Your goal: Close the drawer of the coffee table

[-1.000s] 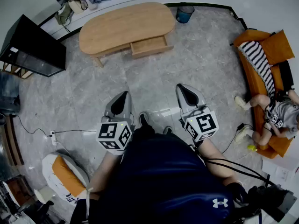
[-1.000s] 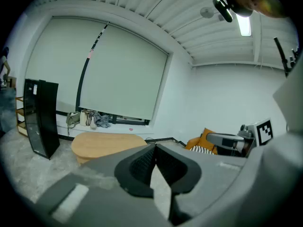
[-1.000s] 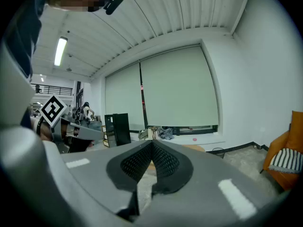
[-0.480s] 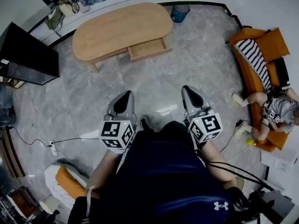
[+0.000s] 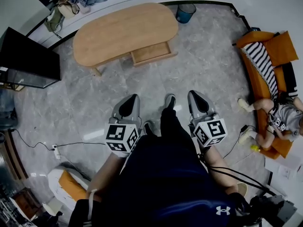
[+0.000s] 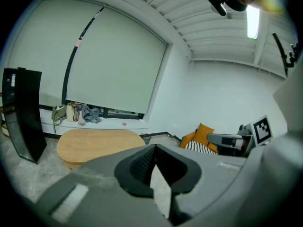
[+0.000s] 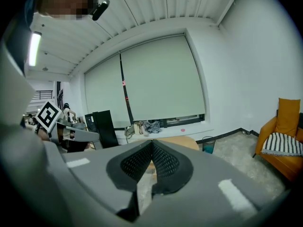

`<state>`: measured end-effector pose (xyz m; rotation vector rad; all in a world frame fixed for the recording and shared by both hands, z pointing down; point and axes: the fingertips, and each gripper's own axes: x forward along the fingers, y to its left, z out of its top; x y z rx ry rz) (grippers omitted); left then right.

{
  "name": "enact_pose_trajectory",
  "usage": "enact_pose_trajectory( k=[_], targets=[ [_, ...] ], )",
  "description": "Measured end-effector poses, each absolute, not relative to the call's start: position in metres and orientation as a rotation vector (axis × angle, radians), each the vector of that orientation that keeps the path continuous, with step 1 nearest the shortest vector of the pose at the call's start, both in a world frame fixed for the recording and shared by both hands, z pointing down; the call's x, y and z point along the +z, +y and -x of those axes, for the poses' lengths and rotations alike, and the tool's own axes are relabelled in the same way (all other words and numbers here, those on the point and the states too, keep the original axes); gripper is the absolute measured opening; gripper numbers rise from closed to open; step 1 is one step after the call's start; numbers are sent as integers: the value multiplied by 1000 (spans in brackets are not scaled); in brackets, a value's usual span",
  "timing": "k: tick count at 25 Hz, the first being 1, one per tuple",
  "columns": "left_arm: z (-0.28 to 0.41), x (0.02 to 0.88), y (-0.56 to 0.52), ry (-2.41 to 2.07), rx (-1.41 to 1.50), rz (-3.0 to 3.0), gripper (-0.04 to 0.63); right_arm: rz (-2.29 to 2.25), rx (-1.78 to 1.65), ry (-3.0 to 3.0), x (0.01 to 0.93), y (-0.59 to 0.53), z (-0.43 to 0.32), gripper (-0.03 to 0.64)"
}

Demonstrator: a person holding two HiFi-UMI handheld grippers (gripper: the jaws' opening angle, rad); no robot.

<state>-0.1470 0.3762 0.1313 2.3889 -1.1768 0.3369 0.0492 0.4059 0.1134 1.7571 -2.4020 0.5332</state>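
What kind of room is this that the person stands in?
Probably a living room or lounge, perhaps a staged one: a wooden coffee table with its drawer open, an orange sofa with a striped throw, and a tiled floor.

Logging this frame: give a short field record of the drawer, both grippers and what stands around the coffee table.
coffee table: oval, wooden, across the floor from the wearer
drawer: pulled out on the near side, not yet closed
left gripper: jaws together, empty, well short of the table
right gripper: jaws together, empty, well short of the table
surroundings: teal bin past the table's right end; black cabinet at left; orange sofa at right
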Motion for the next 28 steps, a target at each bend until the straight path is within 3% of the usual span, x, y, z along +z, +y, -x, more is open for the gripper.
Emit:
enact_pose_trajectory(
  k=[19,28],
  targets=[
    [70,123,215,-1421,350,-2255,2,-1513,667,-2521,138,219,-141,3],
    [72,154,191,-1410,395,-2172,2,-1427,771,-2485,174,177,-134,2]
  ],
)
